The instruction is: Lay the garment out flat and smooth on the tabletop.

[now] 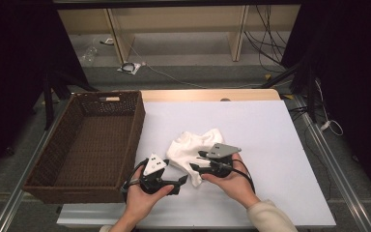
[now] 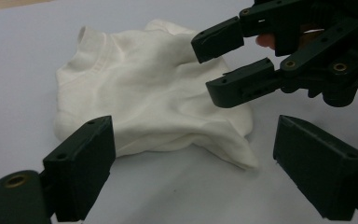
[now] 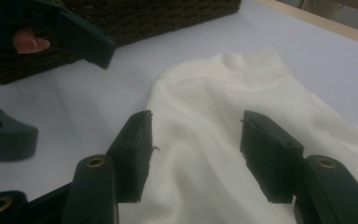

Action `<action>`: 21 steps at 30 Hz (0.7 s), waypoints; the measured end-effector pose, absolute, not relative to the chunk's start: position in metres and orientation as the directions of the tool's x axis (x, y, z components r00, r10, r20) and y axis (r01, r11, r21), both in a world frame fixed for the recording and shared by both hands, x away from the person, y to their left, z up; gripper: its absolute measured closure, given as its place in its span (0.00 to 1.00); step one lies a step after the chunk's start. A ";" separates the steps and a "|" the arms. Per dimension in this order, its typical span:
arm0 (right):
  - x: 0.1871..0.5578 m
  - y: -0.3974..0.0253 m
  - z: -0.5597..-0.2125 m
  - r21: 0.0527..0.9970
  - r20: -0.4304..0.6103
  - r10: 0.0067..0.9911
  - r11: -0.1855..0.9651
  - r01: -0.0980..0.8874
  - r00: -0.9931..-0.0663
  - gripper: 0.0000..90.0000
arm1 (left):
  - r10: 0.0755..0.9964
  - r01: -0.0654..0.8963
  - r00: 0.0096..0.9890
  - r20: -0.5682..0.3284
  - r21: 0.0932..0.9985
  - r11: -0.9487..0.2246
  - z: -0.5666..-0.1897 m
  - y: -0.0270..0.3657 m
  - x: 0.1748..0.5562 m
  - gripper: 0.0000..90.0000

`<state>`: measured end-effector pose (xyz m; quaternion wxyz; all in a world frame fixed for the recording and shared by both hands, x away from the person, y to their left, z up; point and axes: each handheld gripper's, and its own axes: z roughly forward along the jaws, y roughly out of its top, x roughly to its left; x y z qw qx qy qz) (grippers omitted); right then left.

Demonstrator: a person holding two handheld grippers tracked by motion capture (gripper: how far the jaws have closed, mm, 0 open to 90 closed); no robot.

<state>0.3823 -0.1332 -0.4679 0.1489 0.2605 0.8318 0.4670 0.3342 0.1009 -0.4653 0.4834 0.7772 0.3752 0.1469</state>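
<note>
While the crumpled white garment lies mid-worktop toward the near edge, beside the wicker basket, our left tool gapes wide and our right tool half-open, both empty. We should pinch separate edges, not bunched folds.

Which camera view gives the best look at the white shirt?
The left gripper view: the whole white shirt lies there crumpled, its collar visible, with the right tongs open over its edge. The high view shows it whole but small. The right gripper view shows a close part between open jaws.
</note>
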 end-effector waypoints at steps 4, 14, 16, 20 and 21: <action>0.387 -0.115 -0.465 0.842 -0.003 0.530 0.459 0.283 -0.848 0.53 | 0.733 0.453 0.666 -0.135 0.855 -0.254 -0.468 0.103 0.333 0.14; 0.389 -0.091 -0.476 0.777 -0.019 0.482 0.559 0.291 -0.876 0.79 | 0.727 0.458 0.676 -0.119 0.841 -0.288 -0.474 0.105 0.324 0.14; 0.389 -0.090 -0.477 0.766 -0.033 0.489 0.572 0.292 -0.871 0.91 | 0.728 0.460 0.675 -0.118 0.839 -0.291 -0.474 0.106 0.324 0.14; 0.387 -0.095 -0.472 0.762 -0.035 0.500 0.574 0.300 -0.866 0.97 | 0.729 0.462 0.674 -0.120 0.839 -0.289 -0.475 0.105 0.326 0.14; 0.384 -0.103 -0.464 0.774 -0.049 0.502 0.566 0.285 -0.863 0.98 | 0.731 0.465 0.671 -0.125 0.838 -0.284 -0.476 0.104 0.326 0.14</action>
